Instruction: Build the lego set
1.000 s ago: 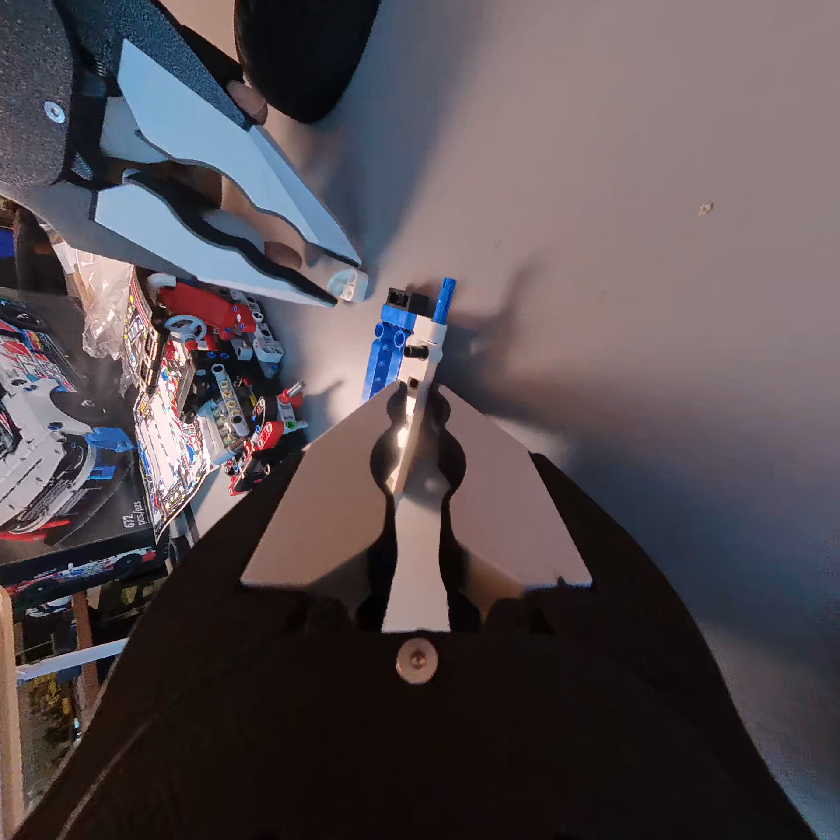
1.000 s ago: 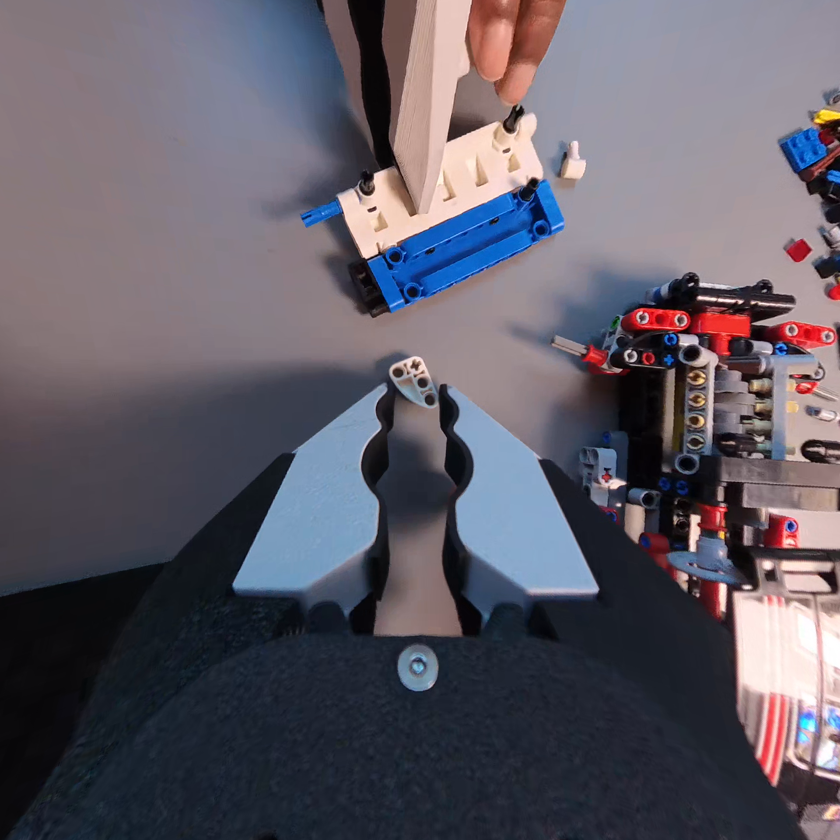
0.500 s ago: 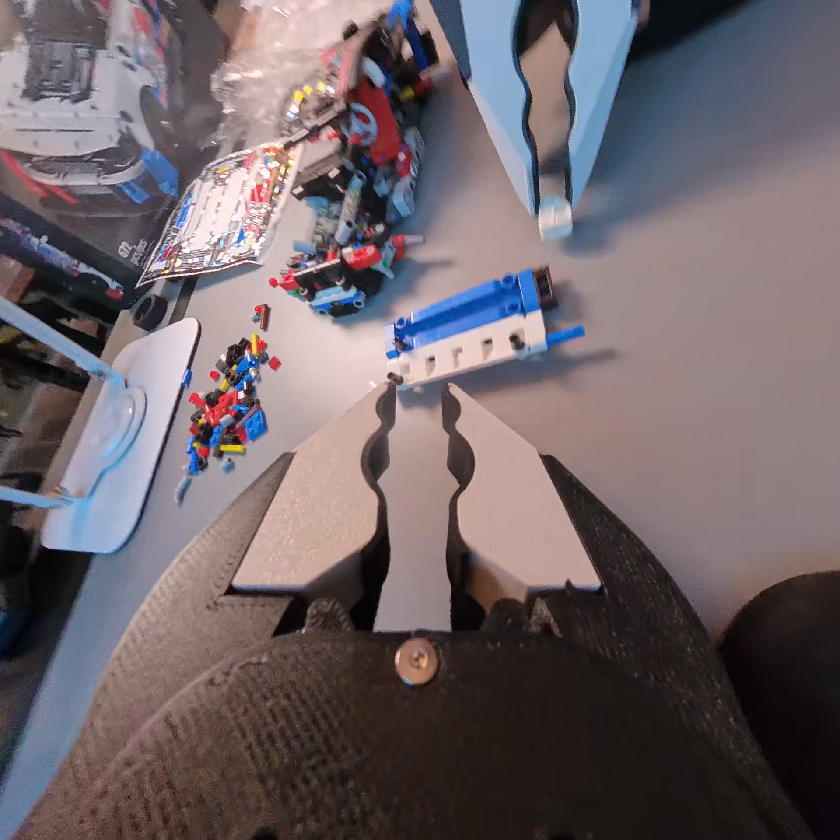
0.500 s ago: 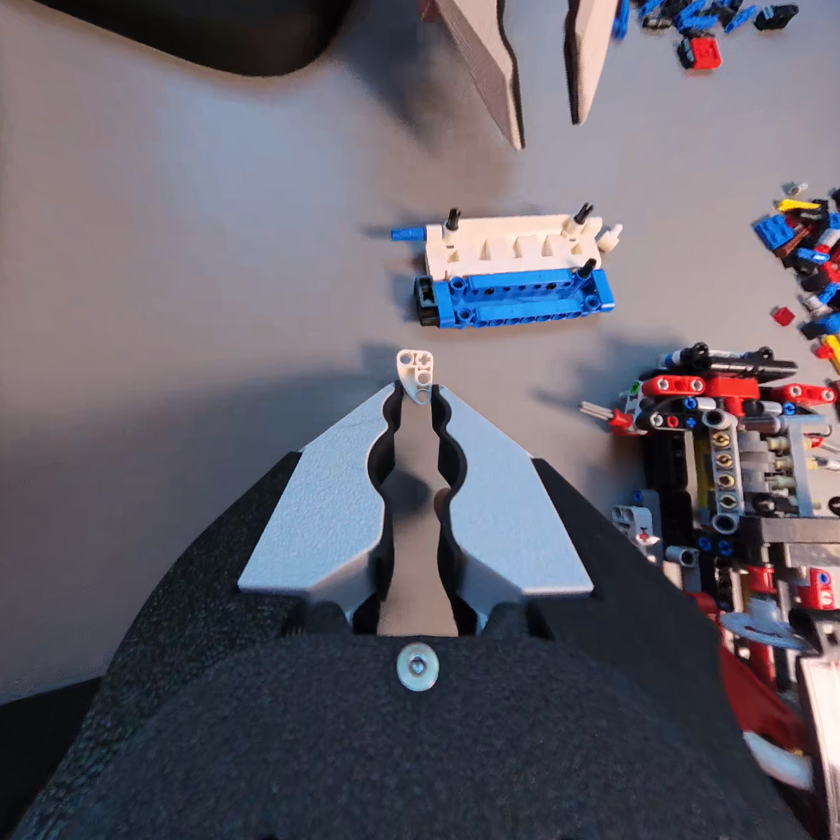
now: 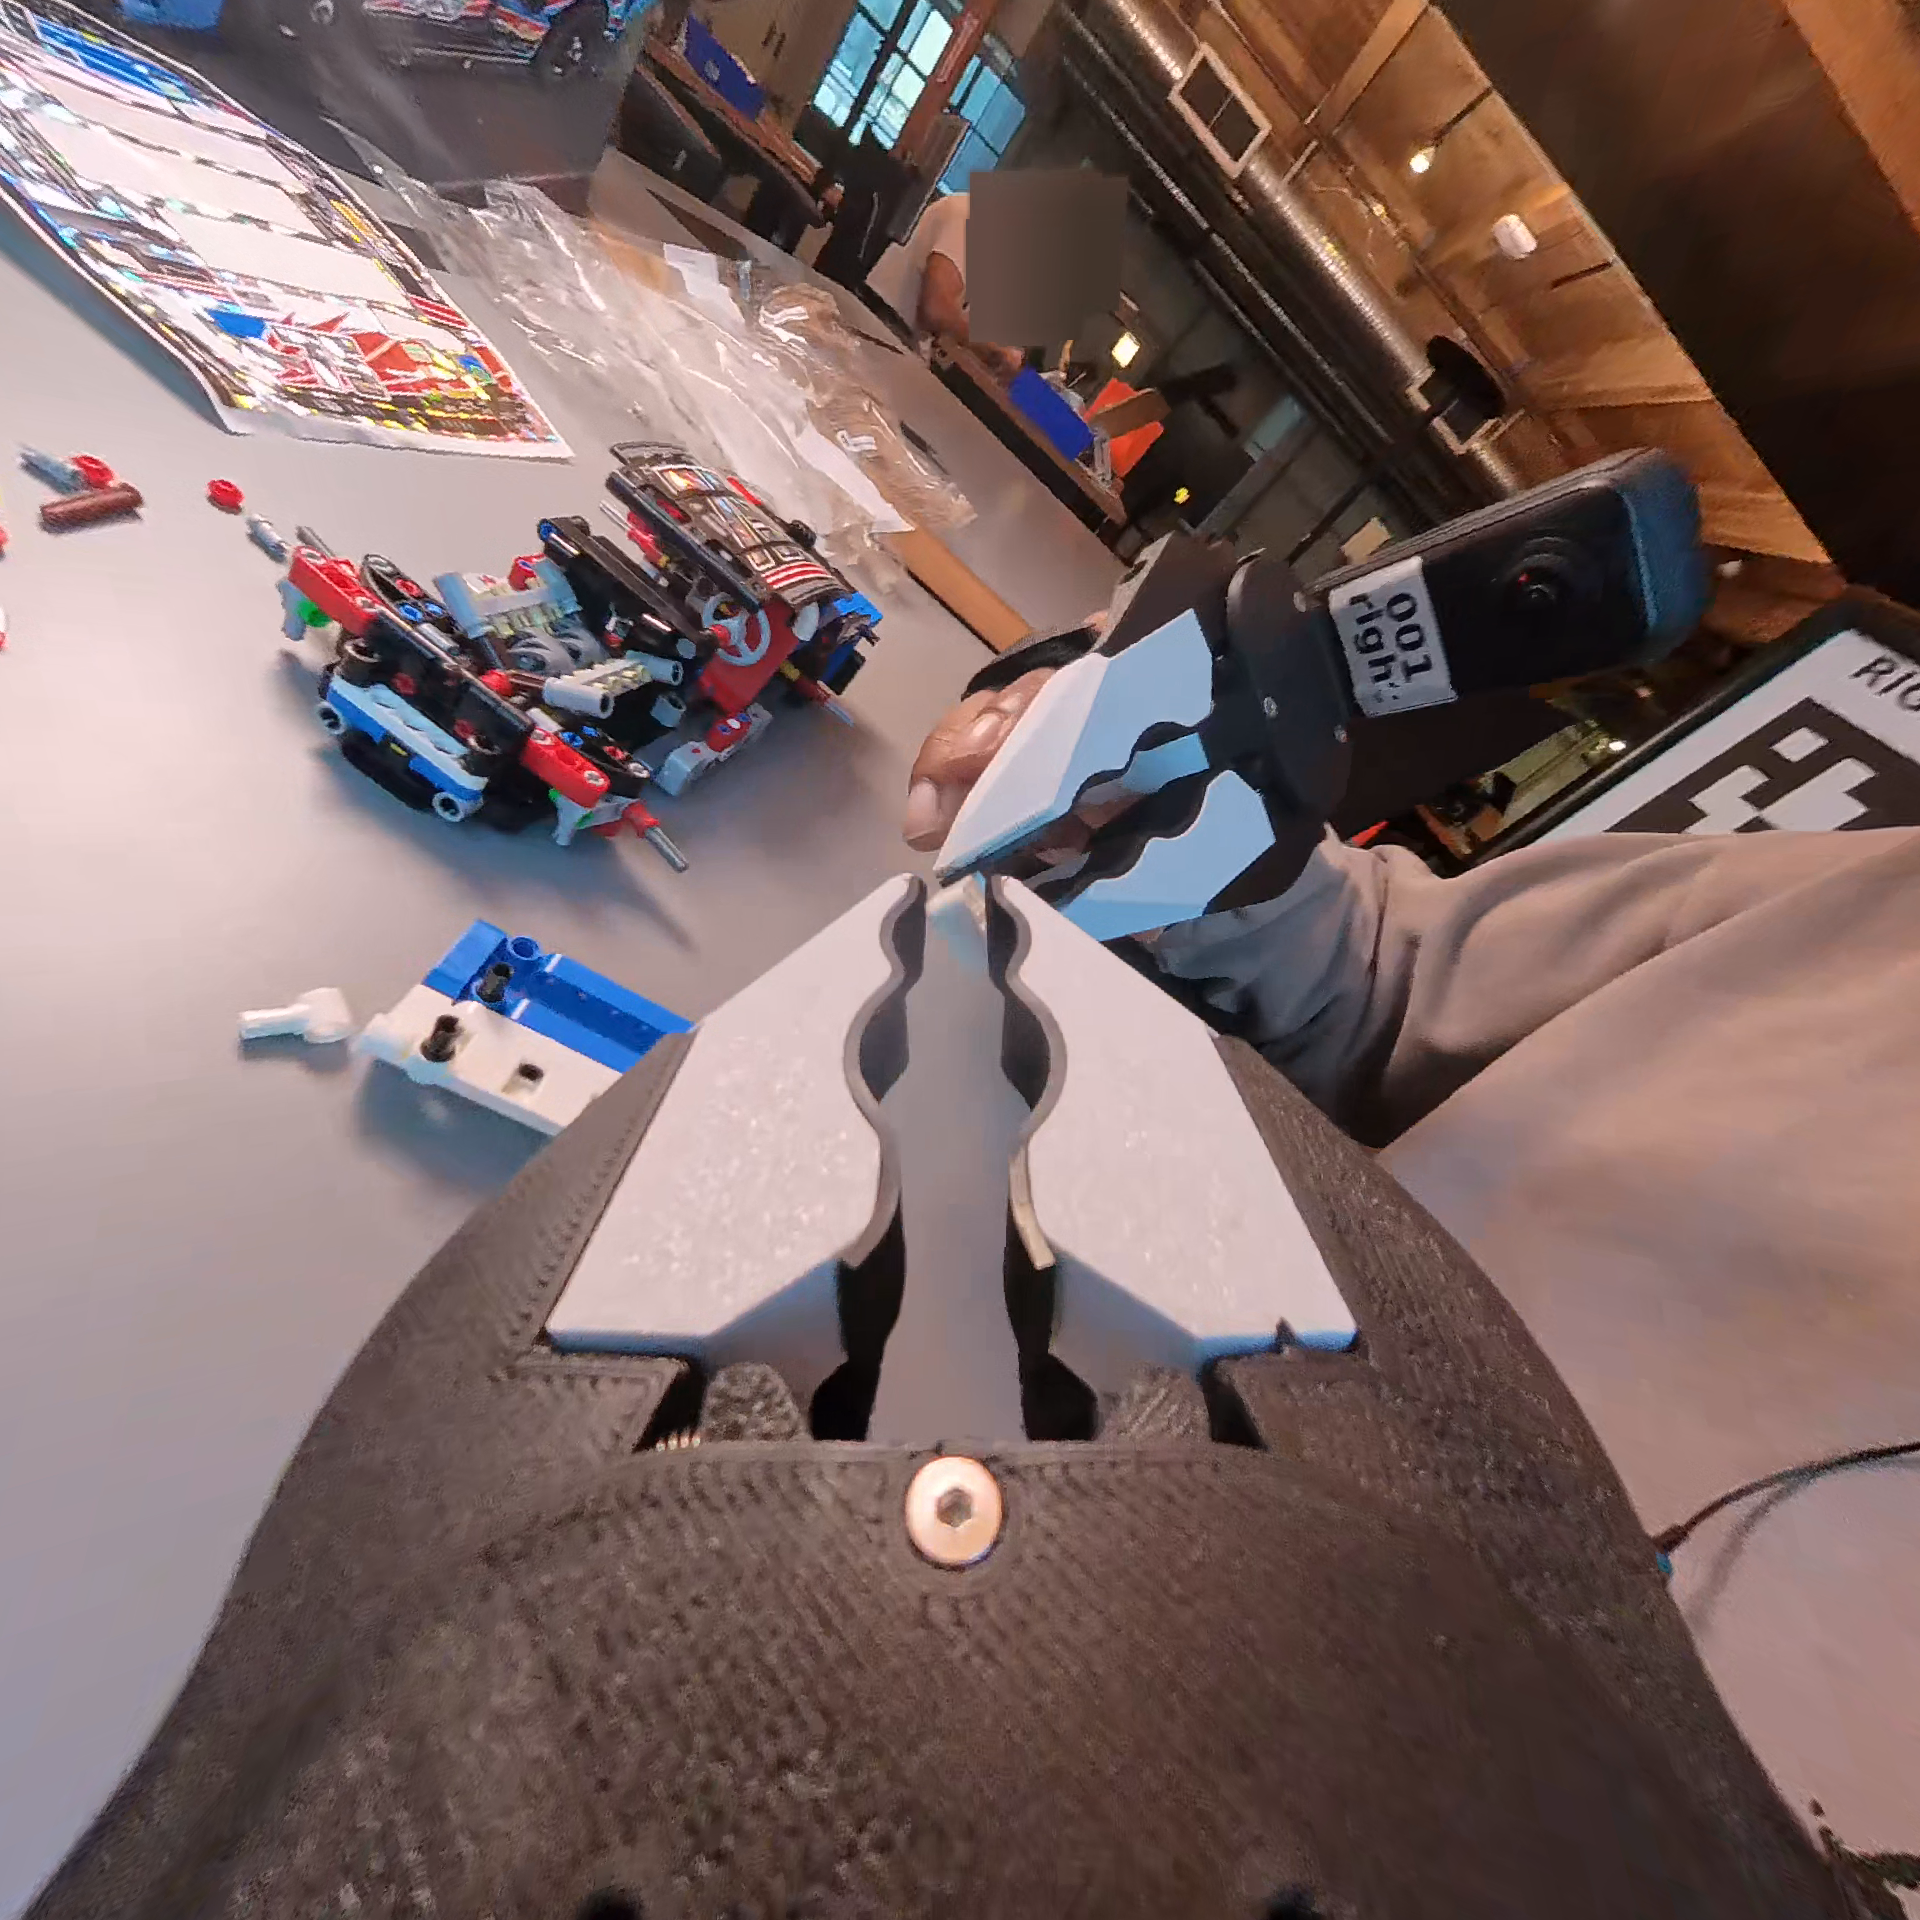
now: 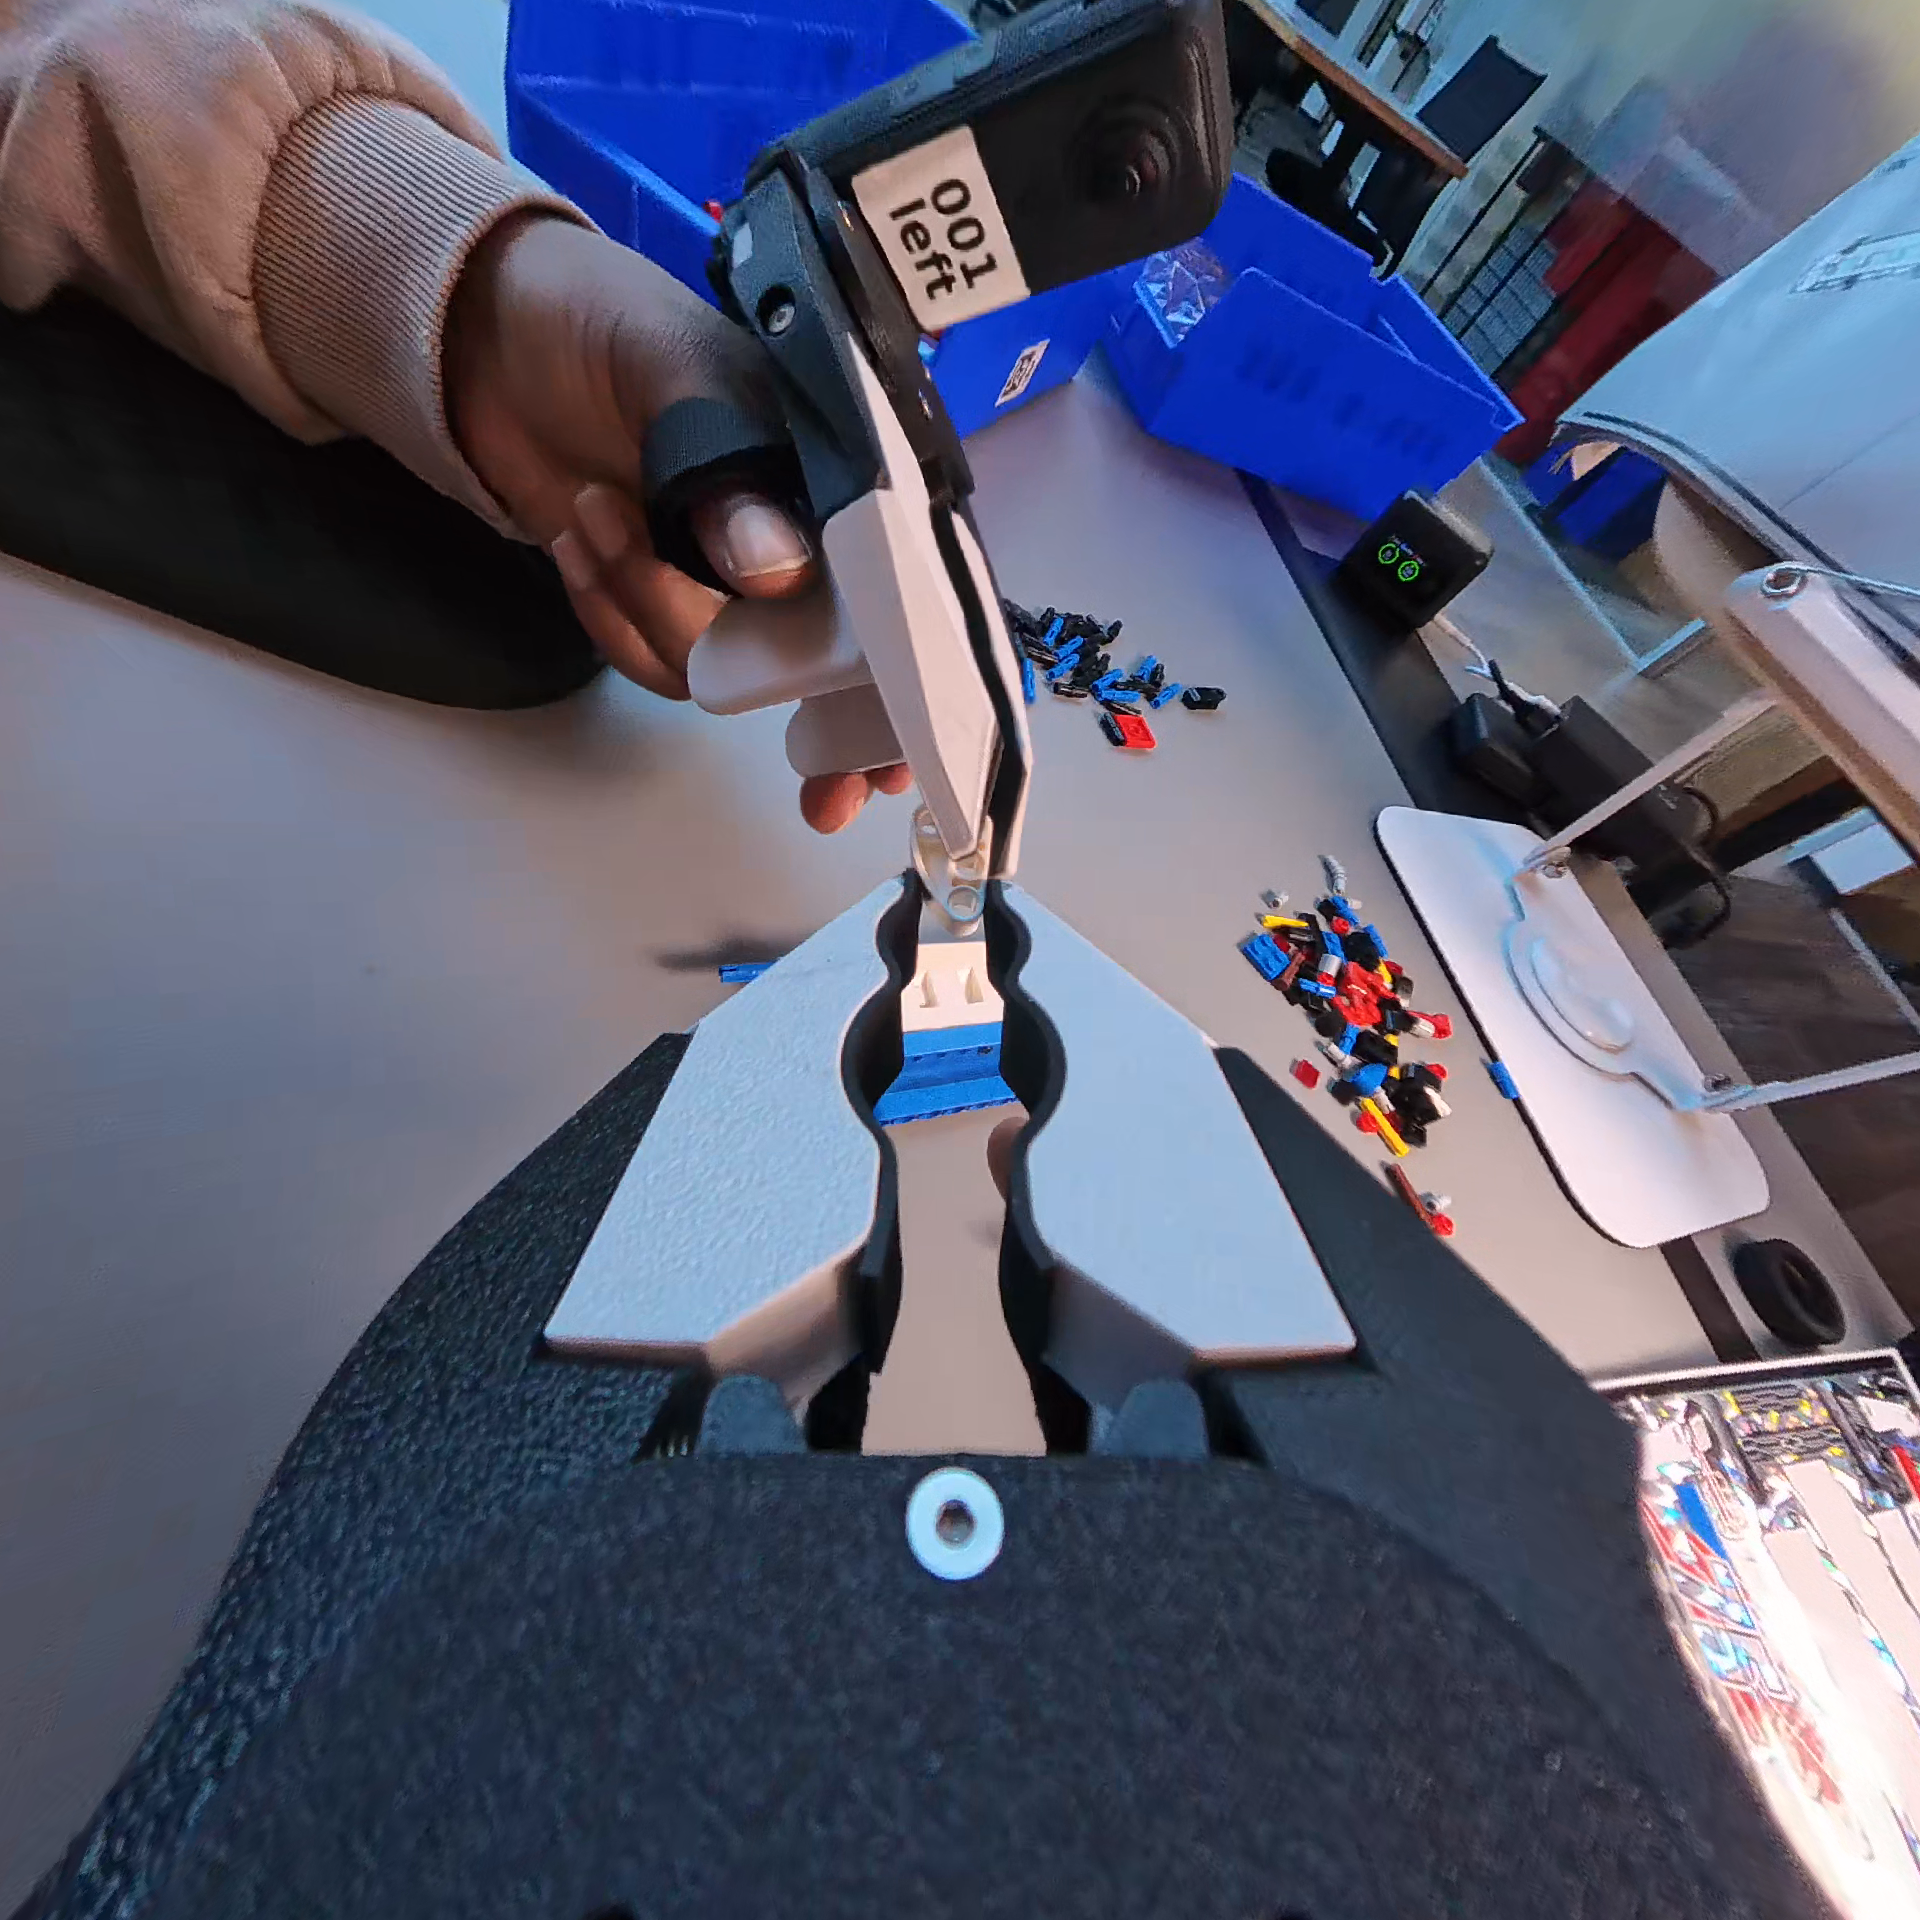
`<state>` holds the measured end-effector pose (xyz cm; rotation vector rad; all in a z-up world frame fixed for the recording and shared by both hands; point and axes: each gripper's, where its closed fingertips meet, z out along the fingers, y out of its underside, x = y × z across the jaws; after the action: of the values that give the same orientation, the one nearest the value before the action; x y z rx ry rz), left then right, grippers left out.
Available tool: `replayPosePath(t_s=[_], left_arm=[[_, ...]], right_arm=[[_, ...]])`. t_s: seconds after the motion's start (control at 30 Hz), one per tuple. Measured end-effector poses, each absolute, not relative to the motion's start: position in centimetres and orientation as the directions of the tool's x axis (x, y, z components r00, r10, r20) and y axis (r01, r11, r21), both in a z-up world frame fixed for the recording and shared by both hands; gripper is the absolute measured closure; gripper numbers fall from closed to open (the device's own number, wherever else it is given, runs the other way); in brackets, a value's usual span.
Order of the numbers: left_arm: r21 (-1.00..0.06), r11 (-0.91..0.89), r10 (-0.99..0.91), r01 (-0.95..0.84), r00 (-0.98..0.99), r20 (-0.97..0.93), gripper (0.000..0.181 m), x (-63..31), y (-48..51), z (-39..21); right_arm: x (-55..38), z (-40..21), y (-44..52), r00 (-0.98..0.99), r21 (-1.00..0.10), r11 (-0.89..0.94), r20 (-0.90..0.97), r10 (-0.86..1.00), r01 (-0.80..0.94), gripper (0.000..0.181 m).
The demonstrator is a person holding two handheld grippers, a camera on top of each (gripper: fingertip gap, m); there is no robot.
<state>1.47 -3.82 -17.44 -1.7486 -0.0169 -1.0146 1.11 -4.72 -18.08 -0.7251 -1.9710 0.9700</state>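
Observation:
A small white beam with holes (image 6: pixel 948 883) is held in the air between the two grippers, which meet tip to tip. My right gripper (image 6: pixel 953 896) is shut on its lower end. My left gripper (image 6: pixel 971 847) comes down from above and is shut on its upper end. In the left wrist view the piece (image 5: pixel 956 920) shows between my left gripper's tips (image 5: pixel 954 896), with the right gripper (image 5: pixel 997 891) just behind. The blue and white sub-assembly (image 5: pixel 540 1013) lies on the grey table, also seen through the right fingers' gap (image 6: pixel 940 1081).
The part-built car (image 5: pixel 582 655) stands behind the sub-assembly, with a loose white connector (image 5: pixel 291 1018) beside it. A sticker sheet (image 5: pixel 260 301) and plastic bags lie farther back. Loose parts (image 6: pixel 1351 1018), black and blue pins (image 6: pixel 1091 665), a white stand base (image 6: pixel 1558 1018) and blue bins (image 6: pixel 1299 384) are at the right. Only a small space, under 4 cm, lies between the two pairs of fingers. Both grippers' tips are roughly 12 cm from the loose white connector (image 5: pixel 291 1018).
The left gripper let go of the sub-assembly, which now lies on the table. Both grippers rose and tilted up to meet. The left gripper closed on the white piece that the right holds.

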Motion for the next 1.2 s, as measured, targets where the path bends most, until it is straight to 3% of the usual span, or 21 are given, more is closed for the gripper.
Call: replayPosePath(t_s=[0.33, 0.7, 0.9, 1.2], left_arm=[[-0.726, -0.415, -0.555, 0.548, 0.480, 0.679, 0.174, 0.8, -5.1, -16.1], [-0.578, -0.435, -0.589, 0.690, 0.266, 0.763, 0.175, 0.8, -5.0, -14.7], [-0.609, -0.361, -0.569, 0.706, 0.351, 0.744, 0.175, -0.7, -4.6, -14.8], [-0.687, -0.386, -0.601, 0.616, 0.397, 0.694, 0.168, 1.7, -4.8, -14.9]], right_arm=[[0.8, -16.5, -5.9, -0.492, -0.899, 0.438, 0.384, 0.782, -0.005, 0.172], [0.9, -14.7, -5.9, -0.467, -0.940, 0.332, 0.326, 0.822, -0.072, 0.173], [1.1, -14.4, -4.4, -0.459, -0.967, 0.250, 0.247, 0.853, -0.057, 0.173], [1.4, -14.4, -4.6, -0.432, -0.939, 0.332, 0.337, 0.836, -0.090, 0.173]])
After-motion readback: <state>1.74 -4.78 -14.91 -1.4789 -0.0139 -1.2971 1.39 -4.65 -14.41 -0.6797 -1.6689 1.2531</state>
